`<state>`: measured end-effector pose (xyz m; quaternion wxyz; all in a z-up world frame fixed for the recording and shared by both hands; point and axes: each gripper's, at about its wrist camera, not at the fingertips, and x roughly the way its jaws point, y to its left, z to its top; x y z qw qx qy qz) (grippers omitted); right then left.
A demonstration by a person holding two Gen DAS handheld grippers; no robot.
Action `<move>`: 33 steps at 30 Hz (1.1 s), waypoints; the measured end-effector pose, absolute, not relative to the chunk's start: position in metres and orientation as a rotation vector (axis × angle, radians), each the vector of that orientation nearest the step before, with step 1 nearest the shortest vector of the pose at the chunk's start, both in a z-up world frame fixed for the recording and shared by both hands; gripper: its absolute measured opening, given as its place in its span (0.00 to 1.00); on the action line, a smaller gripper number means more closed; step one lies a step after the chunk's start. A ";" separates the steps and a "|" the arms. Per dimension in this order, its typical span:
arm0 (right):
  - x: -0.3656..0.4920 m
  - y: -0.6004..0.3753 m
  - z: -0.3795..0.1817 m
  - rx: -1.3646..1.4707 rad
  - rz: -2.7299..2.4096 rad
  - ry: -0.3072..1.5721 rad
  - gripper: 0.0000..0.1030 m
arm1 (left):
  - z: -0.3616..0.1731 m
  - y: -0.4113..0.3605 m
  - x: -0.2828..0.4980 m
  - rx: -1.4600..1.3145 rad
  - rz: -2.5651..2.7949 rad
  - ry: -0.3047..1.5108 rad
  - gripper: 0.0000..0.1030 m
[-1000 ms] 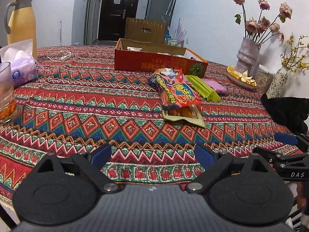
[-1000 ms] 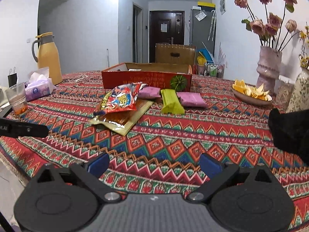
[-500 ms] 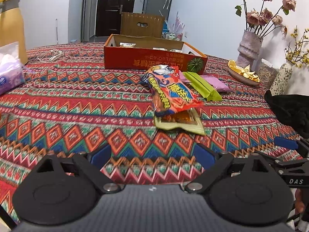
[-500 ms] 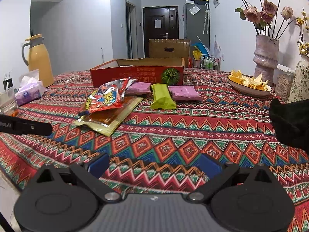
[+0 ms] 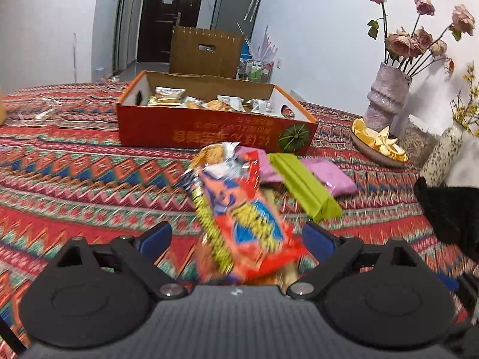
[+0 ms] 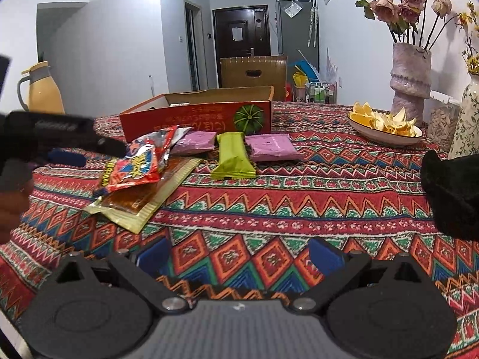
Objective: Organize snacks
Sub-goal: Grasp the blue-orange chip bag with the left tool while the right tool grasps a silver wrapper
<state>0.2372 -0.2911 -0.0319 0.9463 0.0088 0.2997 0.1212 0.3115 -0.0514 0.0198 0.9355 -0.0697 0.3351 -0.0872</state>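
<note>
- Change: over the last second the left gripper has advanced across the table from its near edge to the snack pile; its jaws are spread wide and now straddle the red snack bag, which fills the gap between them at 12 o'clock. Contact cannot be confirmed, as the left wrist view is blurred by motion
- Meaning: judged as the approach step of a first pick; the bag is not yet gripped, and closing on it is the likely next move
- Right gripper: jaws wide, nothing held, hovering low over the cloth at the near edge; its view has altered little
- Surface: a table under a patterned red tablecloth
- Destination: an open red cardboard box at 12 o'clock beyond the pile, already holding several wrapped snacks
- Loose snacks: the red bag overlaps a flat gold packet; a green bar lies at 1 o'clock between two pink packets, all just before the box
- Other items: a dish of peel and a vase of dried roses at 2 o'clock; a yellow jug at 10 o'clock
- Room: white walls, a dark door at the far end
</note>
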 end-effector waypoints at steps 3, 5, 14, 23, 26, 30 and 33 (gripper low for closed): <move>0.245 -0.295 -0.033 0.015 0.233 0.618 0.97 | 0.014 -0.059 0.337 -0.150 -0.181 0.708 0.93; 0.250 -0.297 -0.034 0.016 0.223 0.625 0.97 | 0.007 -0.064 0.353 -0.142 -0.175 0.719 0.93; 0.273 -0.290 -0.040 0.010 0.194 0.651 0.97 | -0.013 -0.053 0.372 -0.136 -0.170 0.735 0.62; 0.319 -0.246 -0.024 -0.016 0.273 0.618 0.97 | 0.004 0.019 0.348 -0.226 -0.130 0.649 0.59; 0.345 -0.222 -0.018 -0.019 0.339 0.623 0.97 | 0.002 0.046 0.349 -0.207 -0.074 0.633 0.59; 0.381 -0.181 -0.015 -0.105 0.391 0.634 0.95 | -0.004 0.074 0.353 -0.245 -0.002 0.625 0.59; 0.413 -0.156 -0.014 -0.102 0.430 0.659 0.94 | -0.011 0.085 0.356 -0.303 -0.006 0.629 0.59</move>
